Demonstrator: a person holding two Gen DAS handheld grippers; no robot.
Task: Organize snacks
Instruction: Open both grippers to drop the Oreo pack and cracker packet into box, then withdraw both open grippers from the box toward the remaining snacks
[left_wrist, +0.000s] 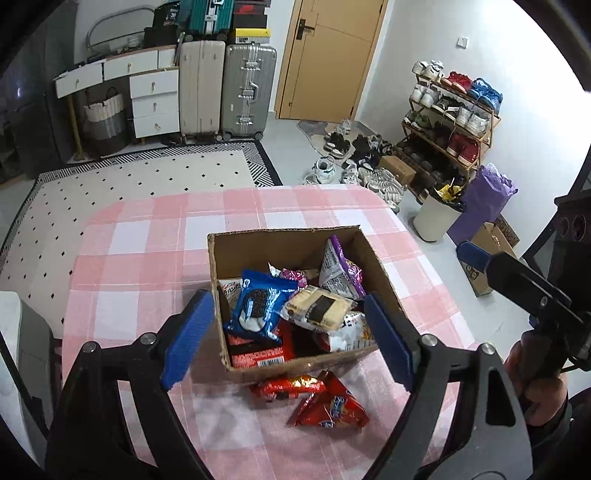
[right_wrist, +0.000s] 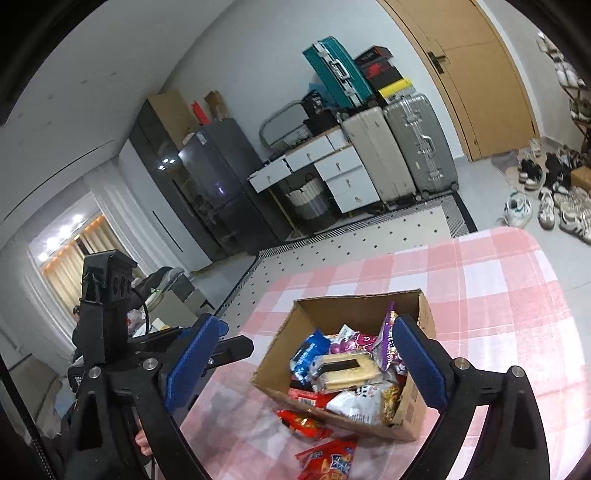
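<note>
Box nearly full, both grippers wide and empty above it; red packets near its front wall need low, centred grasps.

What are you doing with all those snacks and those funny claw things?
A person is tidying snacks into a cardboard box on the pink checked table, holding a gripper in each hand. Both the left gripper and the right gripper are open, with nothing in their jaws. The box already holds a blue cookie pack and other packets. Two red packets lie on the table just outside the box.
</note>
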